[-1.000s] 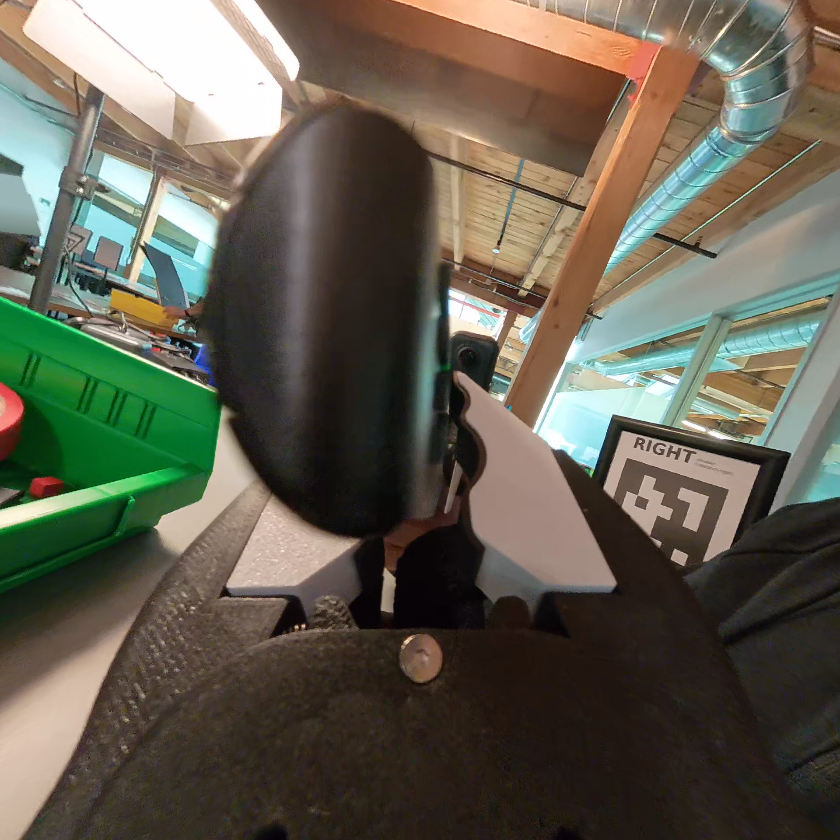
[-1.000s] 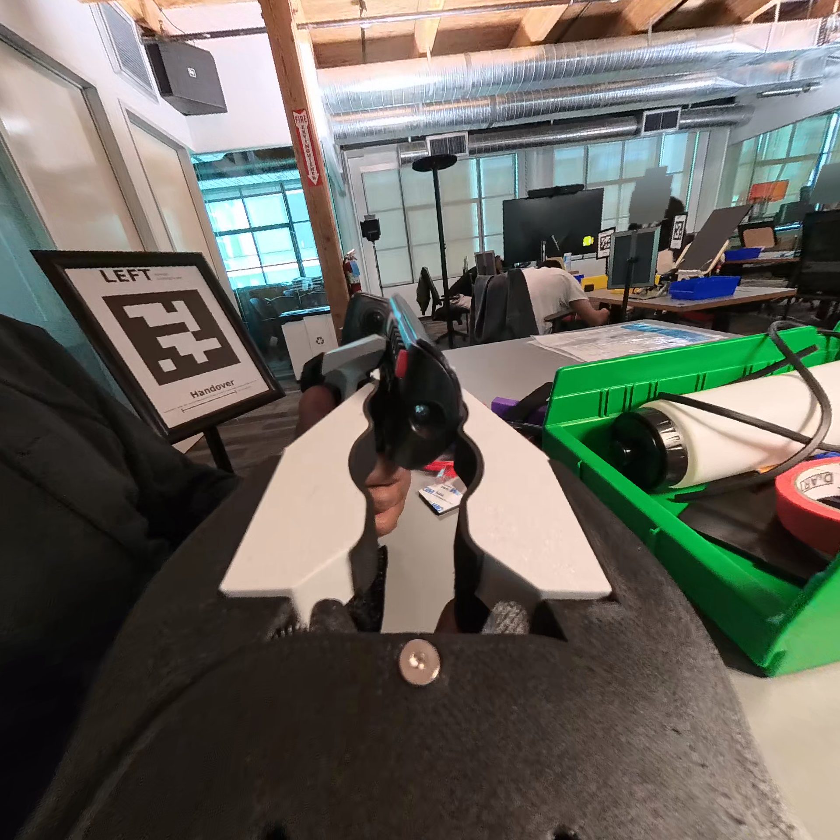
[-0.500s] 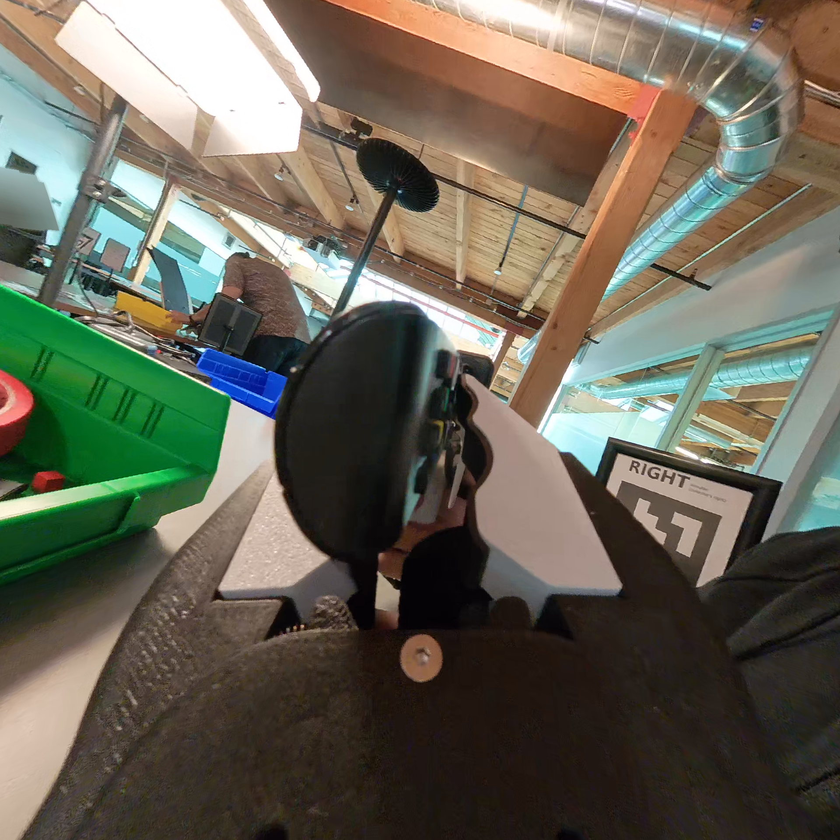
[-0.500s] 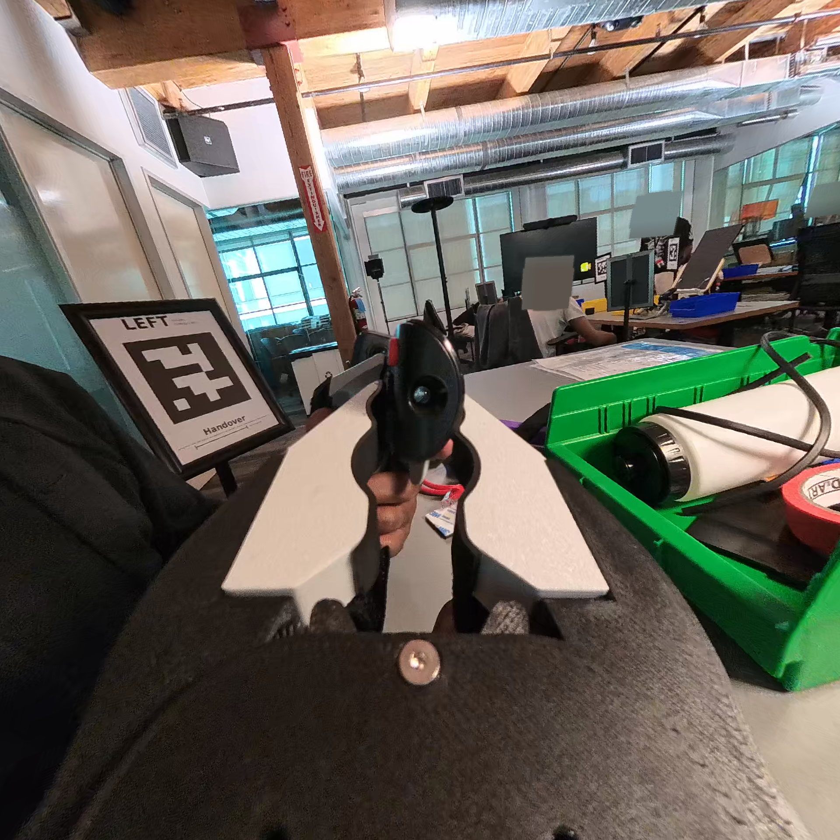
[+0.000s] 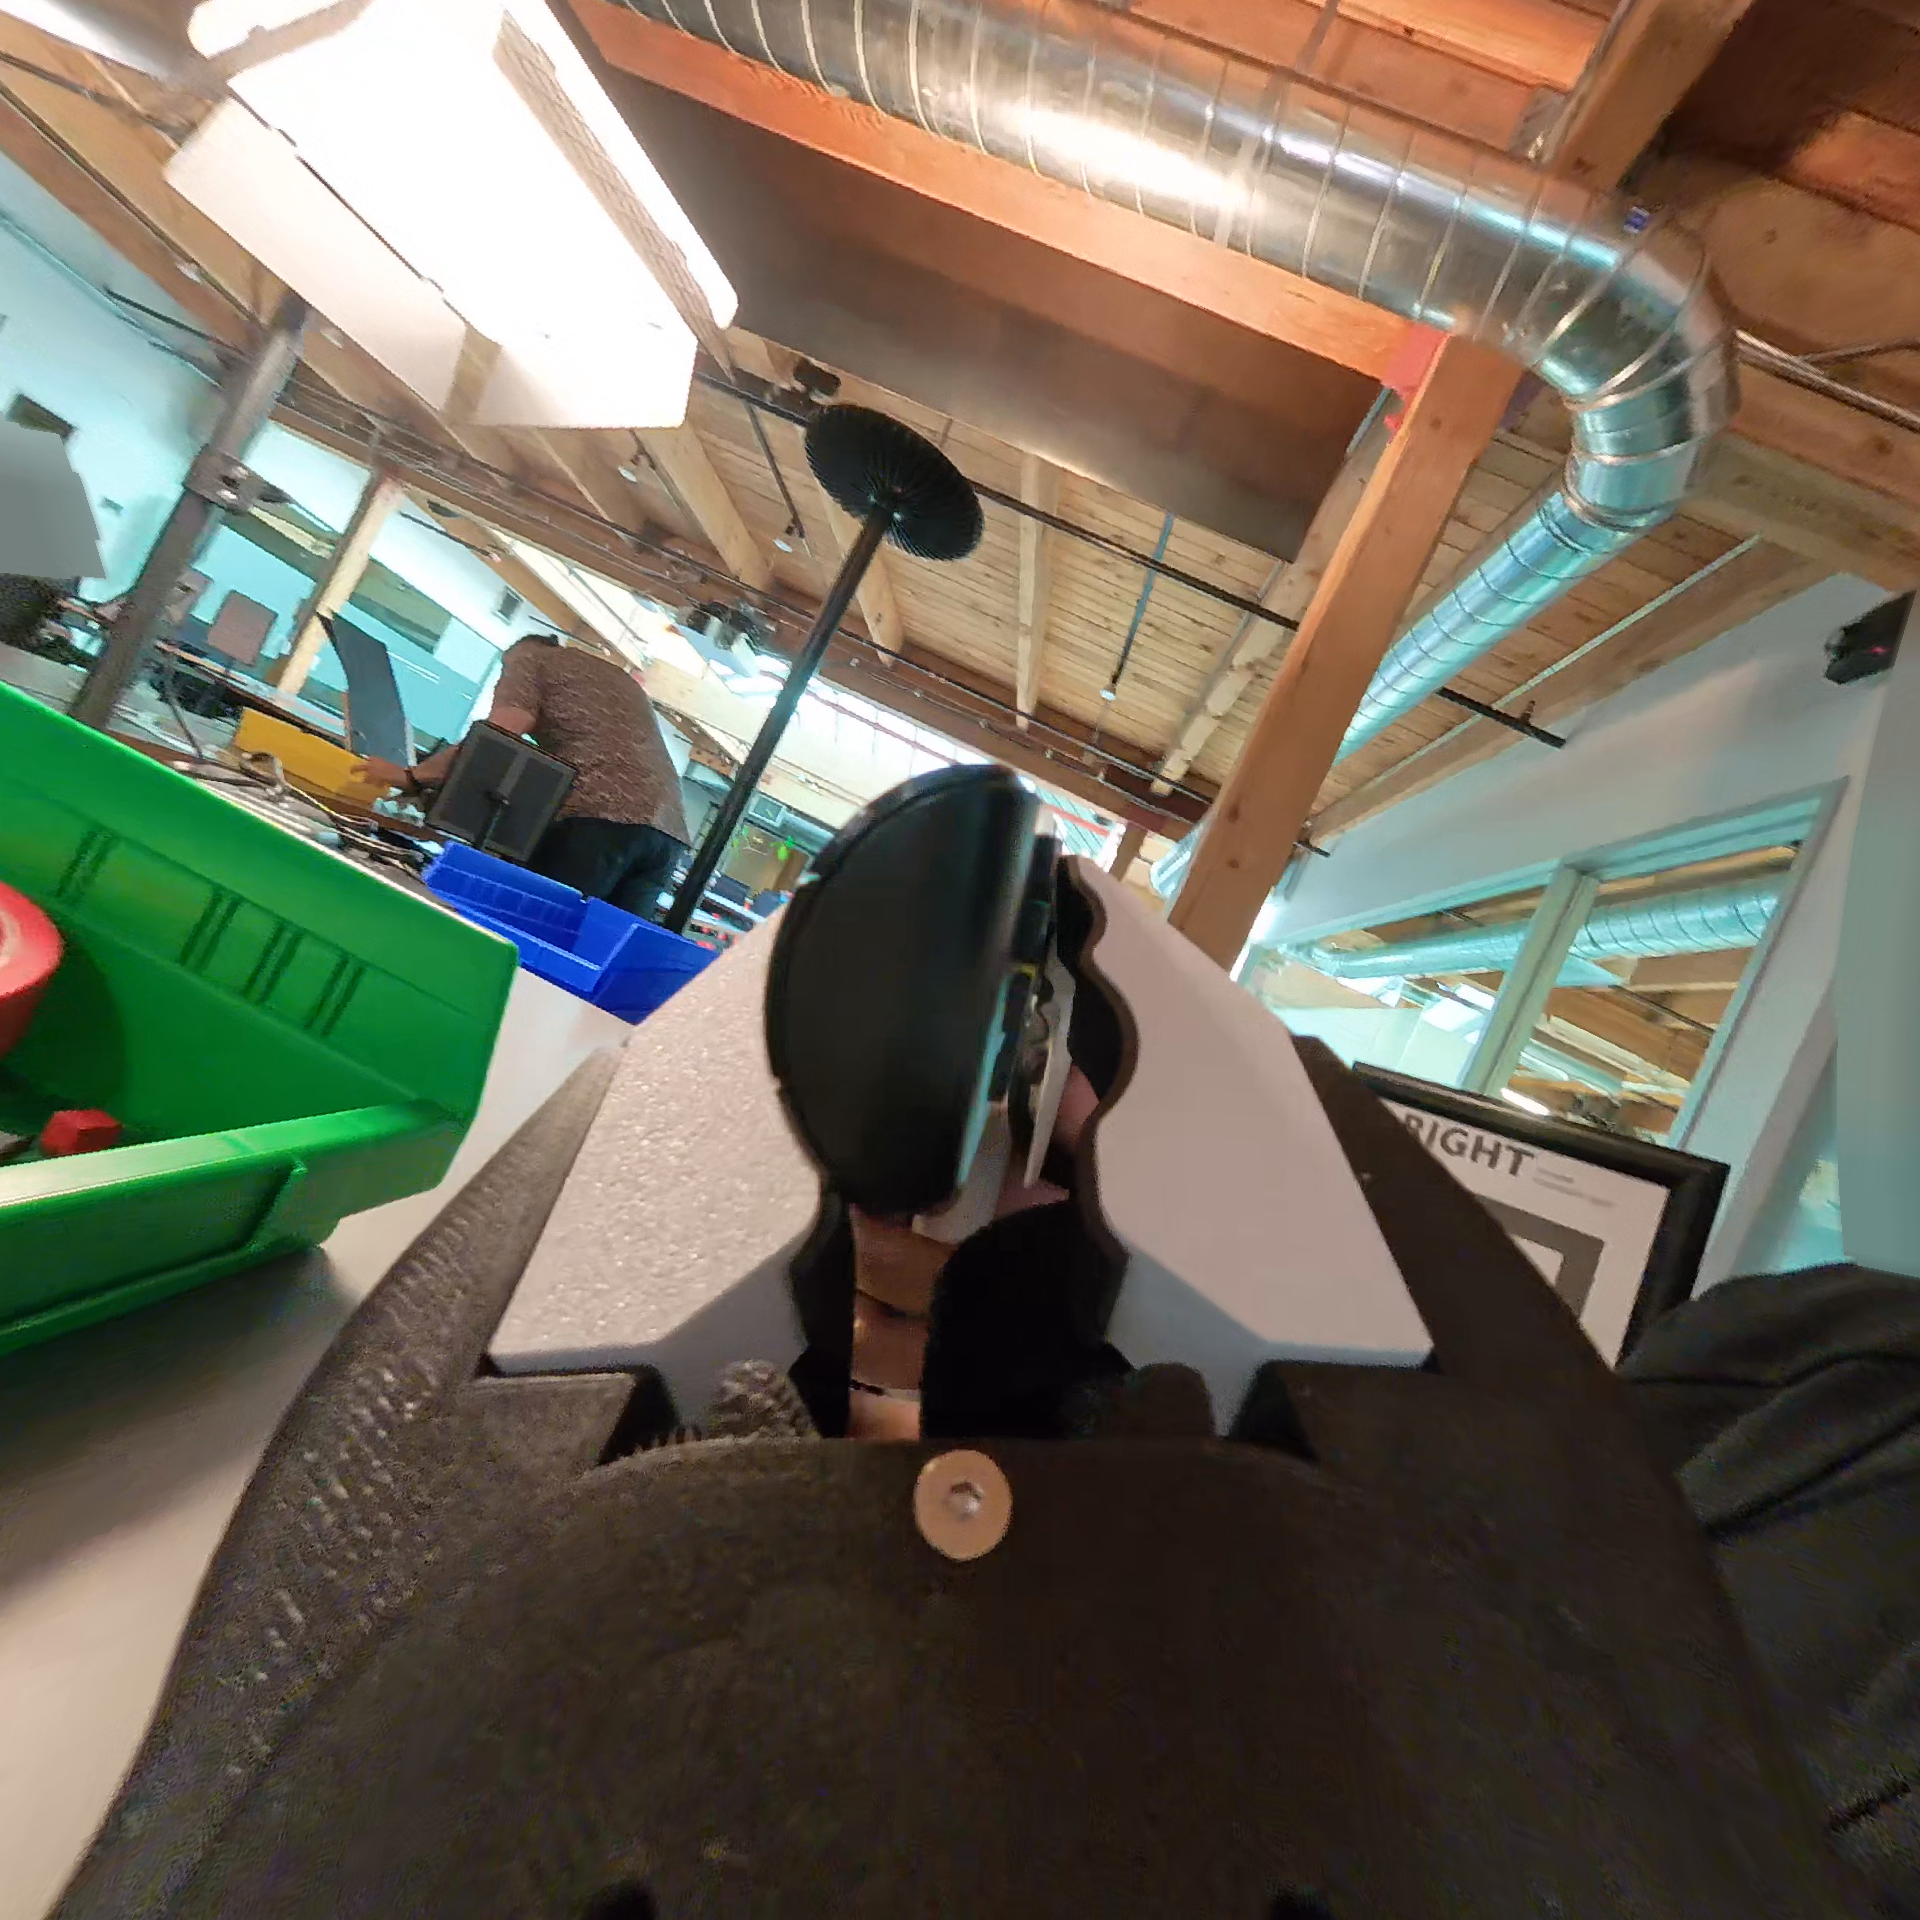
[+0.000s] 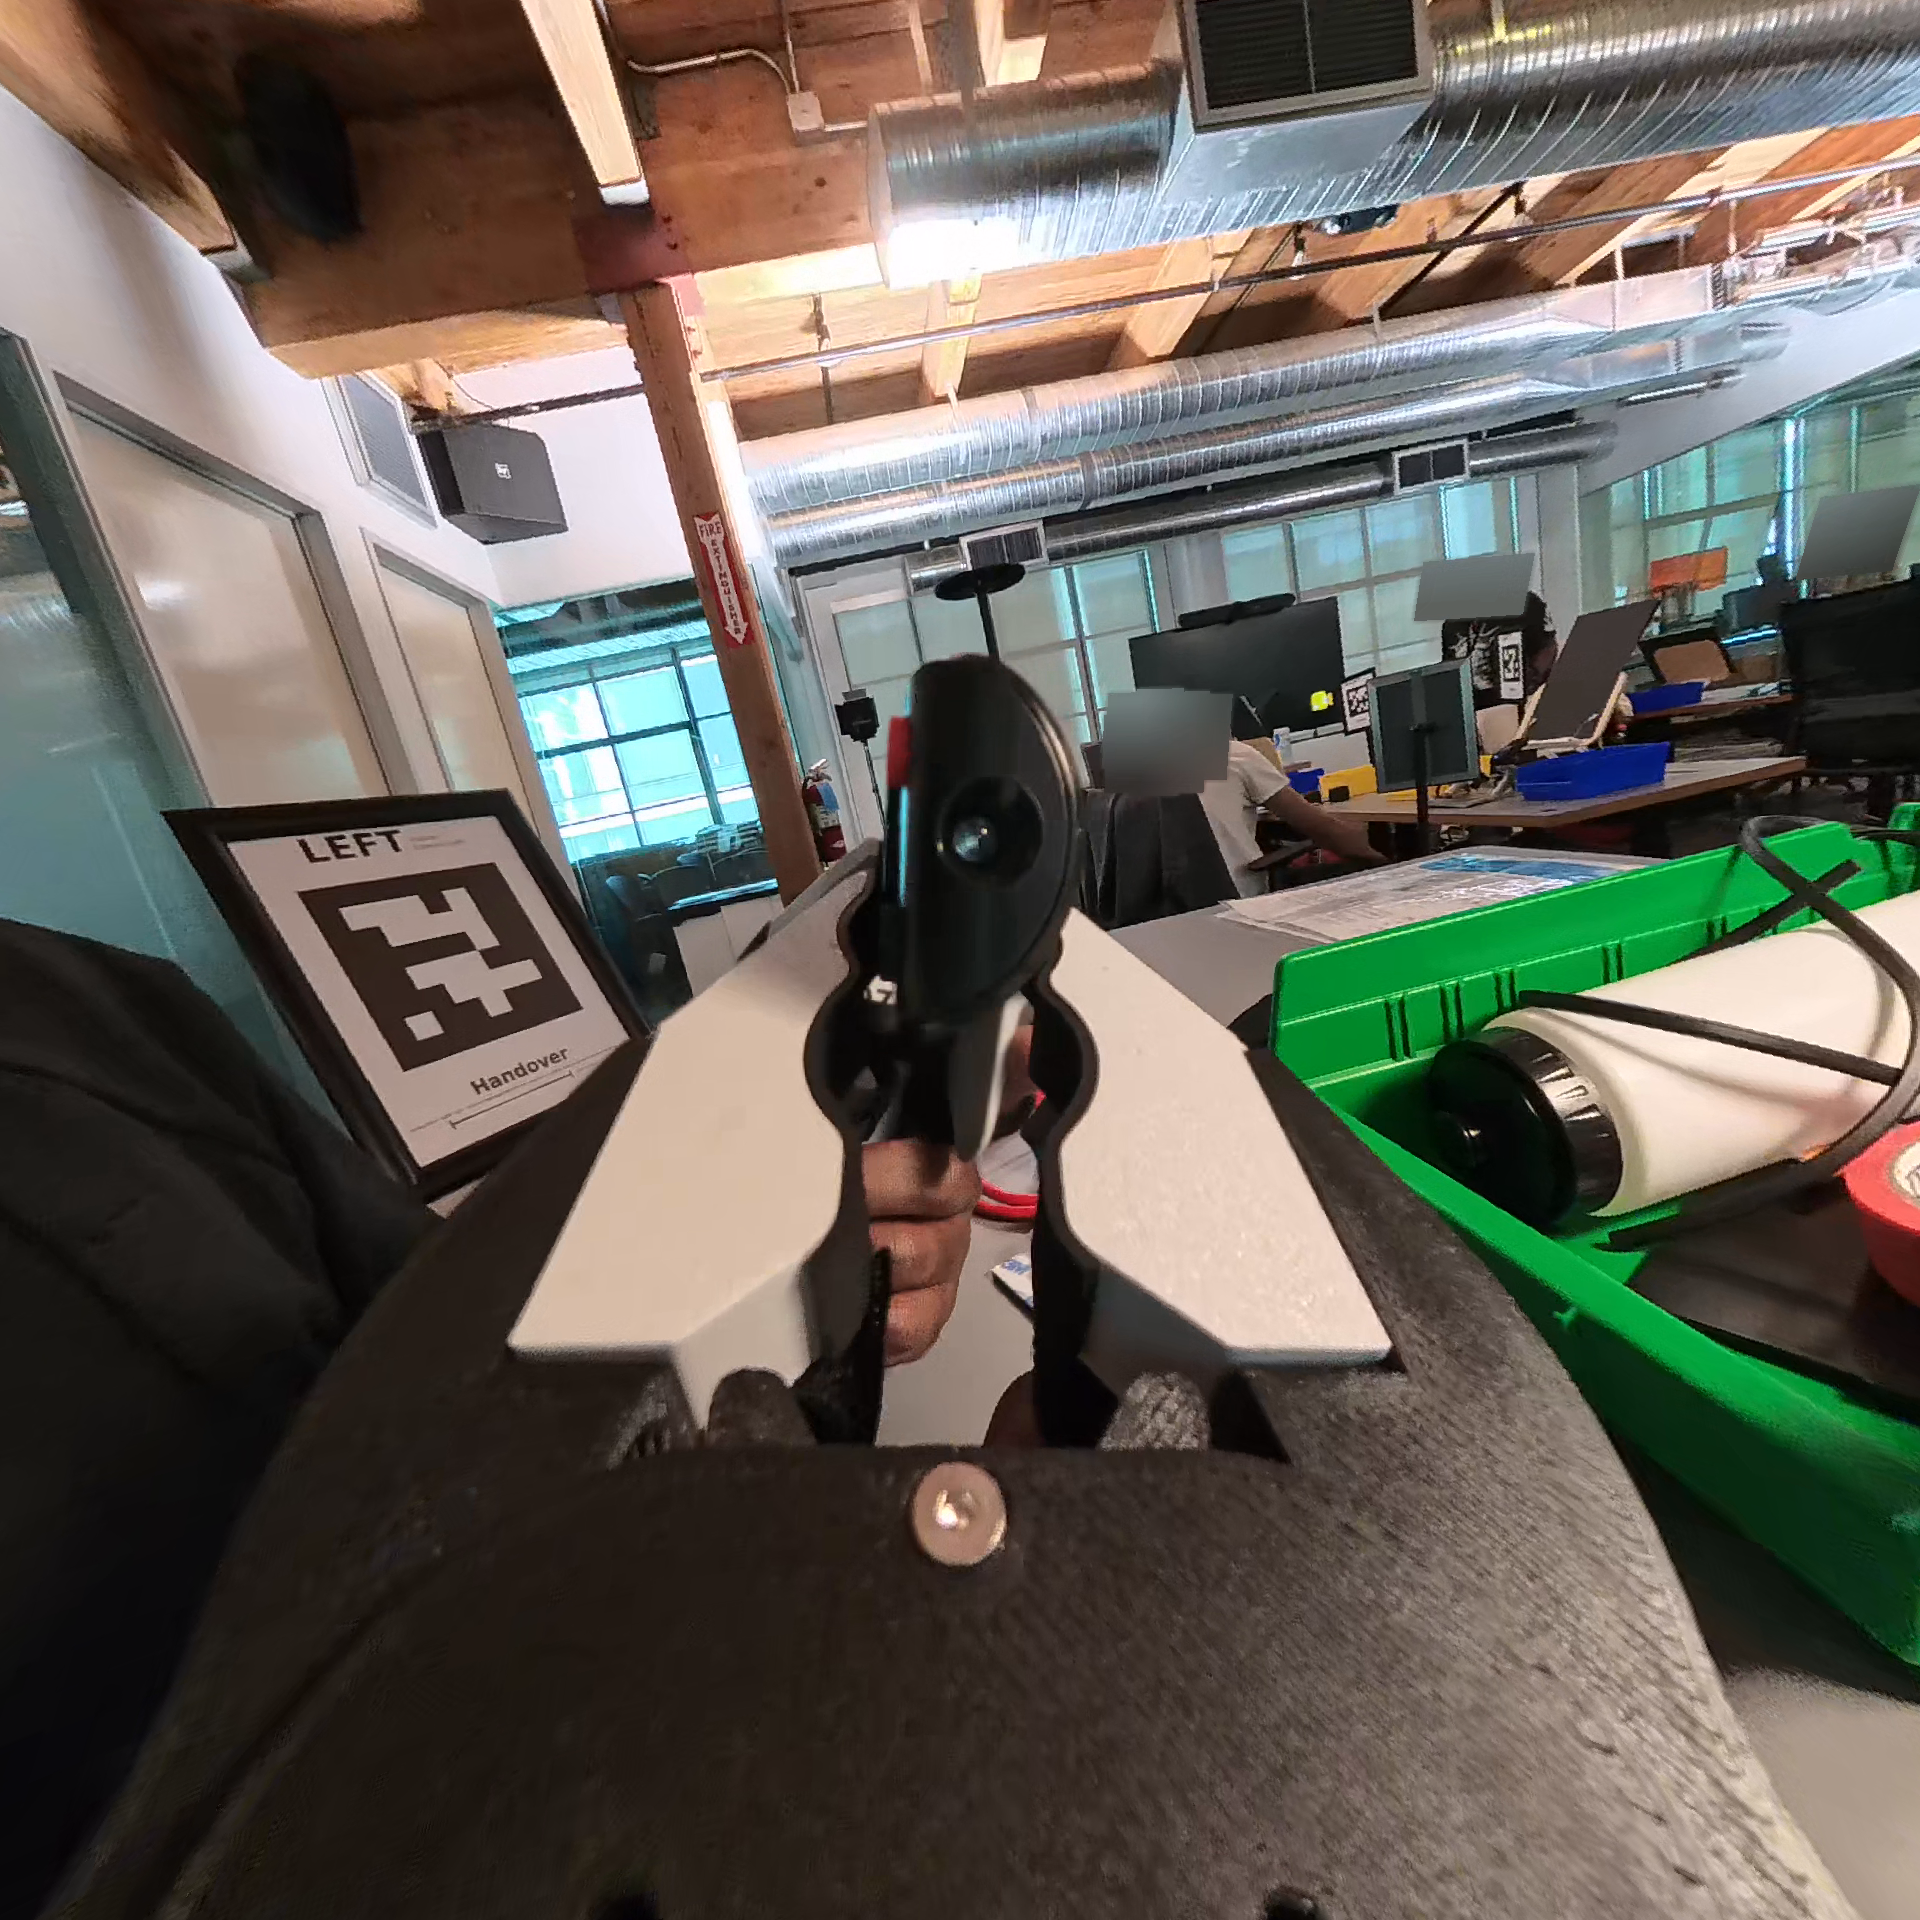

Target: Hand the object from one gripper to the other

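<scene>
A black disc-shaped object (image 6: 987, 862) with a red button on its edge stands upright between my two grippers, which face each other. My right gripper (image 6: 971, 914) is shut on its lower part. In the left wrist view the object (image 5: 894, 987) sits at the tips of my left gripper (image 5: 935, 914), whose jaws stand partly apart. The object covers the left fingertip, so I cannot tell whether it touches. A hand (image 6: 914, 1195) shows behind the object.
A green bin (image 6: 1455, 997) on the grey table (image 5: 156, 1455) holds a white cylinder (image 6: 1714, 1039), a black cable and red tape (image 6: 1891, 1205). Framed marker signs (image 6: 436, 966) (image 5: 1558, 1195) stand by a dark sleeve (image 6: 156, 1195). Blue bins (image 5: 582, 925) lie farther back. The grippers are tip to tip, or close to it.
In the left wrist view the object has shrunk and moved from close above the fingers out to their tips. Both views have tilted upward. The right gripper's hold looks unchanged.
</scene>
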`<state>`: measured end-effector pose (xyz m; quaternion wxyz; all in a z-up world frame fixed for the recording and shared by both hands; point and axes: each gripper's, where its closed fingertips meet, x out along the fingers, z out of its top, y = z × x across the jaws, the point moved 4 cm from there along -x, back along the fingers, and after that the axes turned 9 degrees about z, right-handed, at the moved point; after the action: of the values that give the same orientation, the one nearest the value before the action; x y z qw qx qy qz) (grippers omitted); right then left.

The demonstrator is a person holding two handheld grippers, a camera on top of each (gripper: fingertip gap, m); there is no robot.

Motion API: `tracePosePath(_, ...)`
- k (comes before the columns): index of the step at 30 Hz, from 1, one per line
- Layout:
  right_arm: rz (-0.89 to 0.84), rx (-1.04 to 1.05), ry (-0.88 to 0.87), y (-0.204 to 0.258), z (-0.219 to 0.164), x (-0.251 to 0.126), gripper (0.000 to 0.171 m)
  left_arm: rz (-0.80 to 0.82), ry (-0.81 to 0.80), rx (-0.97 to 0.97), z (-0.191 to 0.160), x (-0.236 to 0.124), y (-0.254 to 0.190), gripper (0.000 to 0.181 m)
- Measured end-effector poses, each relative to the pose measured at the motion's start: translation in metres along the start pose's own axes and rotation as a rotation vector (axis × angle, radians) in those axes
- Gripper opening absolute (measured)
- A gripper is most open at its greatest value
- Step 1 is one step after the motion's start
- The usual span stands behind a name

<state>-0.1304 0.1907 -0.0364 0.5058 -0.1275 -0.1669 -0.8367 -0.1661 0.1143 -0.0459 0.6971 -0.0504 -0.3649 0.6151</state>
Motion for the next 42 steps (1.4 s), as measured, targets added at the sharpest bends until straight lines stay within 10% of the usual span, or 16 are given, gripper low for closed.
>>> tracePosePath(42, -0.066, 0.039, 0.039, -0.009, -0.008, 0.006, 0.031, 0.029, 0.080, -0.024, -0.011, 0.005, 0.006, 0.030)
